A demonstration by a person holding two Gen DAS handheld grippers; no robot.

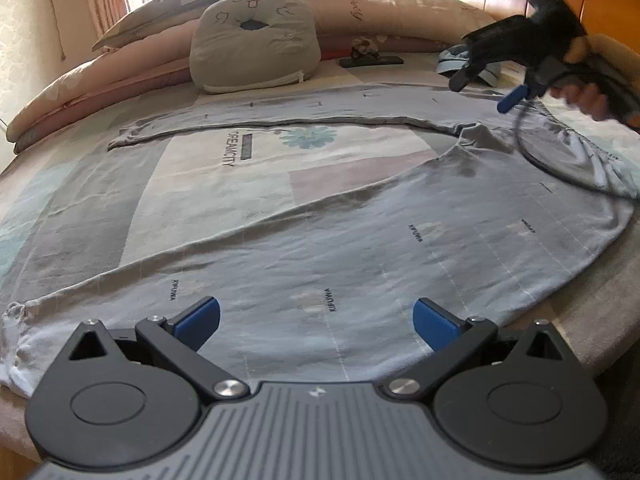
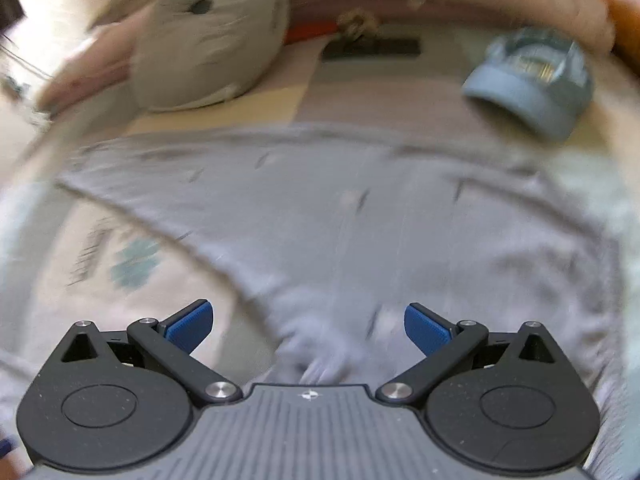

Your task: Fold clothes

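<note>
Grey trousers (image 1: 360,240) lie spread flat on a patterned bed (image 1: 100,208), legs splayed apart. The left tongs (image 1: 316,320) are spread wide, empty, just above the near leg. The right tongs (image 2: 308,326), also spread and empty, hover over the waist end. Best: pinch both ends of the near leg's edge together, then lift evenly.

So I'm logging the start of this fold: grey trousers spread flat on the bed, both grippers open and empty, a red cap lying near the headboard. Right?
Not quite: the cap is light blue, not red, as the right wrist view shows. The rest holds: the grey printed trousers lie spread on the patterned bedsheet, and the left gripper and right gripper are open and empty.
</note>
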